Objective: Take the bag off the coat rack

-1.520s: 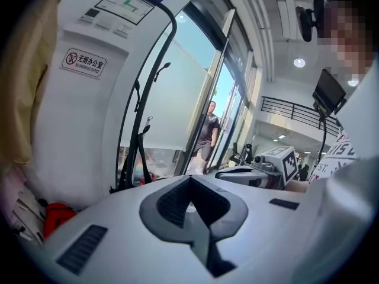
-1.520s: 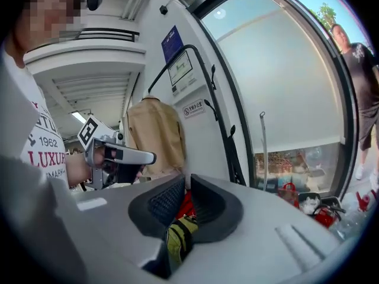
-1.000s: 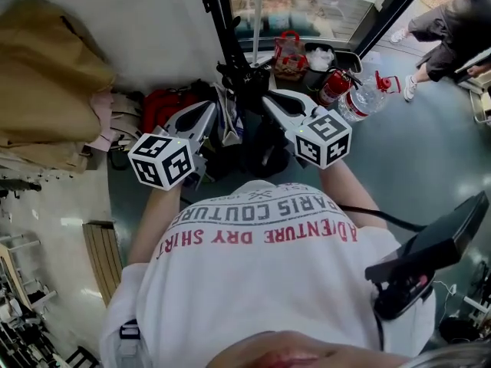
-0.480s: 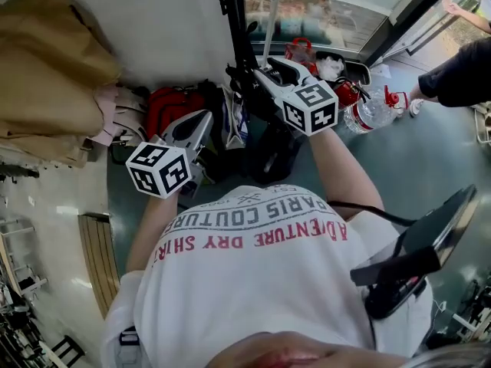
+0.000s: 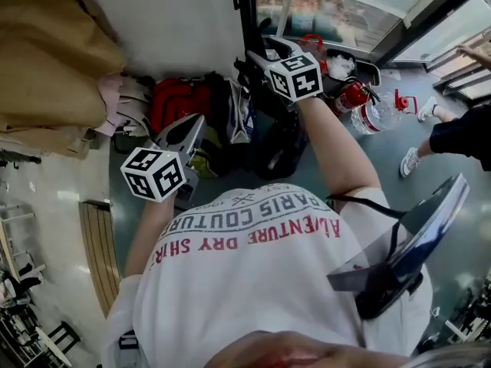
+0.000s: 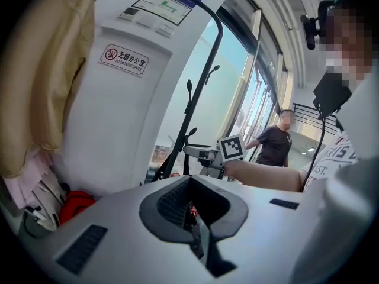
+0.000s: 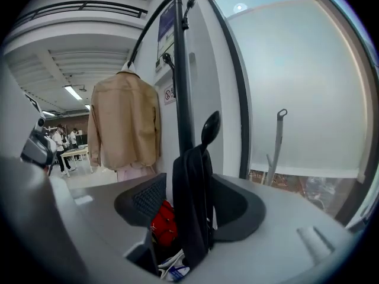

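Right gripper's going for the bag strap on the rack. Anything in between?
Nothing visible. The black bag strap stands between the right gripper's jaws, which have just been opening and do not clamp it. The strap hangs over the rack's hook knob, so it likely must lift over that to come free.

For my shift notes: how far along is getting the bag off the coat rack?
Done: the right gripper is at the coat rack, its jaws just opened, the black bag strap between them, unclamped. In hand: nothing gripped. Remaining: close on the strap and lift it off the hook.
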The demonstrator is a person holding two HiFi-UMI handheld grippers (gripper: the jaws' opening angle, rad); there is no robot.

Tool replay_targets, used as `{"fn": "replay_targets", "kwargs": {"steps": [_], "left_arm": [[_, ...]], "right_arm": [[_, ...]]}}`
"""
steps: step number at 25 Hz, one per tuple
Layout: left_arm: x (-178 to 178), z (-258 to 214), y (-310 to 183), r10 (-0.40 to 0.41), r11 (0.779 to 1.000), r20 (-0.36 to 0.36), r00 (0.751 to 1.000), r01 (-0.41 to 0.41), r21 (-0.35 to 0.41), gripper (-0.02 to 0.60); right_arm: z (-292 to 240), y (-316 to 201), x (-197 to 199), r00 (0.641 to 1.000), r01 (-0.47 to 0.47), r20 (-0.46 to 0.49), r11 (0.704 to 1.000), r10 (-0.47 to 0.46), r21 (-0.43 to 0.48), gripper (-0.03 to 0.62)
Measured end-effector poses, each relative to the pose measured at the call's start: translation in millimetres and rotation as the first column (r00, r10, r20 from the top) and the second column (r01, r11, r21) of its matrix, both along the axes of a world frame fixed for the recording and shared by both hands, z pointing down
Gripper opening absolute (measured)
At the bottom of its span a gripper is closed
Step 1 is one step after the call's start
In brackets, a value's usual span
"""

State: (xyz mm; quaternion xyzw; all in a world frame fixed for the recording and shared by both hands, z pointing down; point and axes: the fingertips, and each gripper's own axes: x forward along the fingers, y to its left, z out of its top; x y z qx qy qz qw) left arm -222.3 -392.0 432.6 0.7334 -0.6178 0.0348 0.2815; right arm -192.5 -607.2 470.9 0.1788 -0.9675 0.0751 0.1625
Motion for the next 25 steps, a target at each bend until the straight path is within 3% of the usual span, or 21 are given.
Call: {"fn": "replay_targets", "kwargs": {"steps": [7,11,17,25], "left_arm": [[-14,12,6,-0.029,0.999,-0.001,1.000,0.029,-0.025,0.002],[-16,17,7,-0.039,0.999,-0.012,0.999,0.039,-0.033,0.002],[-10,19,4,-0.031,0.999,-0.016,0.999,0.030,-0.035,0.002],[-14,23,7,-0.061,0.997,-0.025,0.998,0.060,-0.040,0.002]], "right_arm": [[28,-9,-15,1.000,-0.007,-0.029,0.999,0.005,-0.037,0.199],[30,-13,-10,0.999,-0.031,-0.019,0.998,0.030,-0.062,0.095],[28,-19,-8,0.997,-0.070,-0.033,0.997,0.069,-0.033,0.039],[22,-20,1,0.993,-0.113,-0.031,0.993,0.111,-0.044,0.025]]}}
